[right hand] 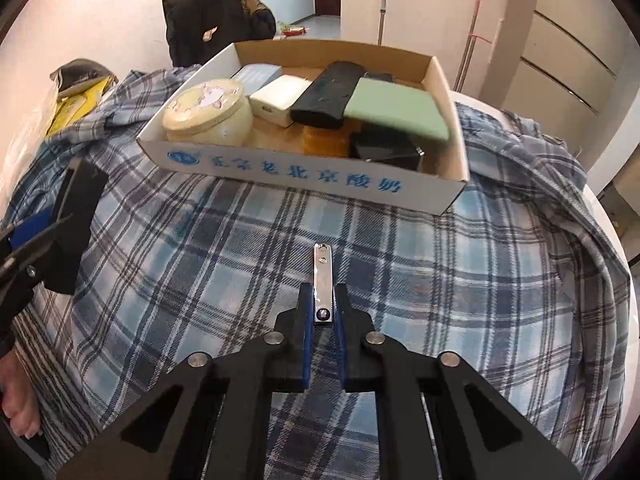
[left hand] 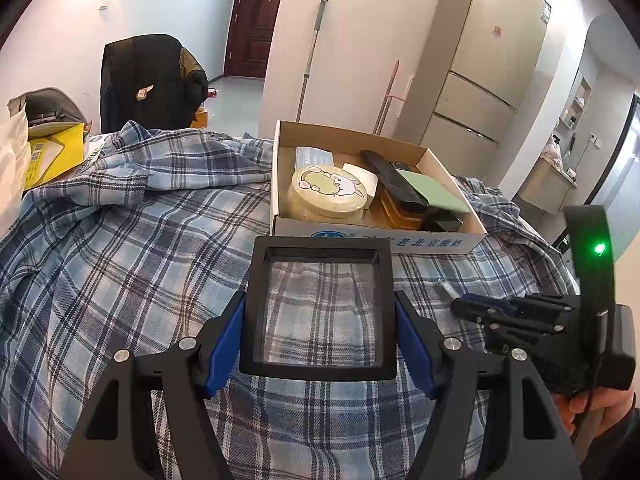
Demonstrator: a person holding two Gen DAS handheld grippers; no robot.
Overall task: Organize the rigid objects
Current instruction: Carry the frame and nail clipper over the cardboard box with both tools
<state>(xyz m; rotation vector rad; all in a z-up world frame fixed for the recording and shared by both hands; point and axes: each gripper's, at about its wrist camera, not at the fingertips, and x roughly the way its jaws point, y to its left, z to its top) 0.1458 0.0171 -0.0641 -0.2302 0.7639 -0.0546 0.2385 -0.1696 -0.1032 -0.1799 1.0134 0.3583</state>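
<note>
My left gripper is shut on a square black frame with a clear window, held over the plaid cloth just in front of the cardboard box. In the right wrist view my right gripper is shut on a silver nail clipper that points toward the cardboard box. The box holds a round cream tin with a rabbit lid, a white case, a long black case, a green pad and other small items. The right gripper also shows in the left wrist view.
A blue plaid shirt covers the table. A chair with a dark jacket stands behind, a yellow package lies at the far left, and a fridge and mop handles stand at the back wall. A person's hand holds the right gripper.
</note>
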